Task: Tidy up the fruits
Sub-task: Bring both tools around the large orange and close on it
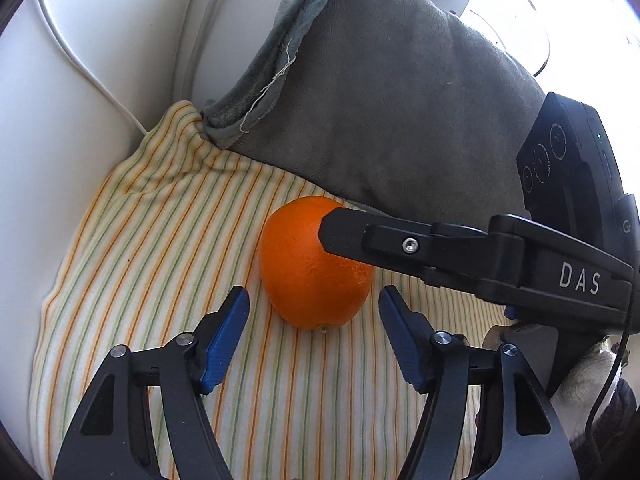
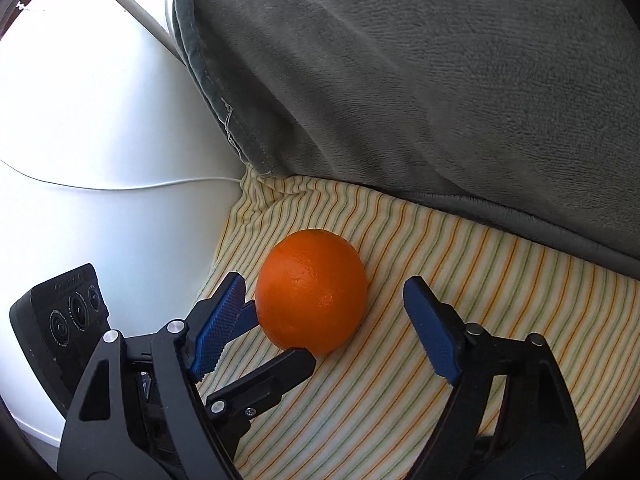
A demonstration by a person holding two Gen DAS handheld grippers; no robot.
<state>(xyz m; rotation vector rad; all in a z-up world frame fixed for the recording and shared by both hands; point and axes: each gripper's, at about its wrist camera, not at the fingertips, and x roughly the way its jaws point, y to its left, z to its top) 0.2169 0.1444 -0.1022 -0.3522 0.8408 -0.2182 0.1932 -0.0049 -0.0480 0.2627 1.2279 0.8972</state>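
Jaws of both grippers gape around orange, partly hiding it.

In the left wrist view, a black finger of the right gripper covered the far right part of the orange, and its partner finger was out of sight behind it. The grey blanket ran out of frame at the top and hid the far edge of the striped cloth. In the right wrist view, the orange hid the tips of the left gripper's fingers.
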